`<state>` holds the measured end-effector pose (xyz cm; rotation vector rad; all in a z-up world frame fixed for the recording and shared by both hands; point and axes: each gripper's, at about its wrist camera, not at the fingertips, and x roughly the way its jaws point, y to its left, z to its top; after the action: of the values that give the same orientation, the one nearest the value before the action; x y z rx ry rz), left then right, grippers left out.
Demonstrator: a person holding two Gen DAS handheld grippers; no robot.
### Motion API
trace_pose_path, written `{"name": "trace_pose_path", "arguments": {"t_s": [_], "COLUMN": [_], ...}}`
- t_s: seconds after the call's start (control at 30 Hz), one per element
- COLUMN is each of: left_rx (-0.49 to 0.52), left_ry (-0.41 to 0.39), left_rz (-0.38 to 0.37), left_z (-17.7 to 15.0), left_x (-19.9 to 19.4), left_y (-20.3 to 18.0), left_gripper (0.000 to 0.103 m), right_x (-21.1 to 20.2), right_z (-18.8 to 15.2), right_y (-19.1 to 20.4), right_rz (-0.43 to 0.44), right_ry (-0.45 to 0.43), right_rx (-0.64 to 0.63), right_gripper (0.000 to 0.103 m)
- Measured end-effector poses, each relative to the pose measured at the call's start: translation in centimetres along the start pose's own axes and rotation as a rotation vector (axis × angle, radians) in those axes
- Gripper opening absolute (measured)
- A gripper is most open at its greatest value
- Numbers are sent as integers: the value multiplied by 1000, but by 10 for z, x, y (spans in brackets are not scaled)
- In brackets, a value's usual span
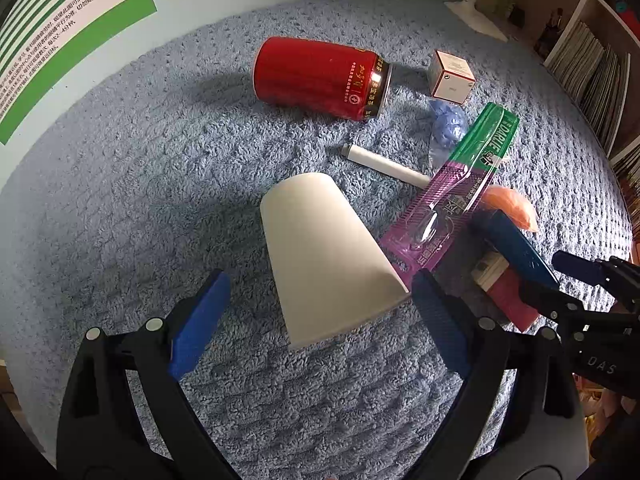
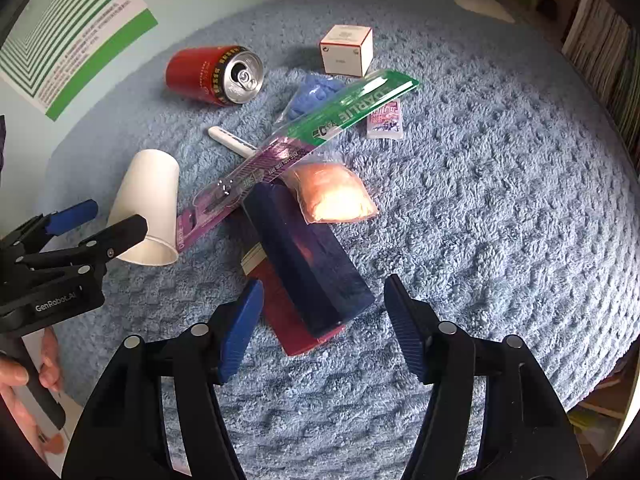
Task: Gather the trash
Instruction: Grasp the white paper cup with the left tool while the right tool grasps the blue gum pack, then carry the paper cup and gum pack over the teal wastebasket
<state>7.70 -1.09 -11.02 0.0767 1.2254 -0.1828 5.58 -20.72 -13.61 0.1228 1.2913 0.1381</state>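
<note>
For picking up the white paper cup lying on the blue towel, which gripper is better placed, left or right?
Left. The left gripper is open with the paper cup lying between its fingers. The right gripper is open over the dark blue box, apart from the cup.

One can (image 2: 214,76), one cup (image 2: 148,200), three boxes (image 2: 347,50).

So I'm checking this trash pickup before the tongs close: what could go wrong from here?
1. The left tongs straddle the paper cup; squeezing could crush it or make it slip out.
2. The toothbrush pack leans across the dark blue box, so lifting the box with the right tongs may tip it off.
</note>
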Motion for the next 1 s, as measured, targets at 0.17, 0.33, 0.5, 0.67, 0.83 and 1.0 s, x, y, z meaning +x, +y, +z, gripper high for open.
{"name": "trace_pose_path", "arguments": {"t_s": [0.17,0.33,0.5,0.67,0.83,1.0], "left_rx": [-10,-75,-47,-49,-40,-20], "left_ry": [34,67,64,47,16,-33], "left_rz": [-17,-93,-91,-87,-87,-63], "left_z": [4,6,2,-2,-8,-16], "left_x": [15,25,28,20,4,-18], "left_y": [1,13,11,10,14,13], "left_gripper": [75,69,67,55,54,54], "right_x": [3,10,18,9,-15,-42], "right_z": [11,18,27,29,18,0], "right_y": [-14,-30,-26,-16,-22,-37], "right_rz": [19,66,54,93,133,153], "right_ry": [0,38,53,28,-25,-76], "right_rx": [41,111,97,87,133,172], "right_gripper": [42,42,42,23,22,22]}}
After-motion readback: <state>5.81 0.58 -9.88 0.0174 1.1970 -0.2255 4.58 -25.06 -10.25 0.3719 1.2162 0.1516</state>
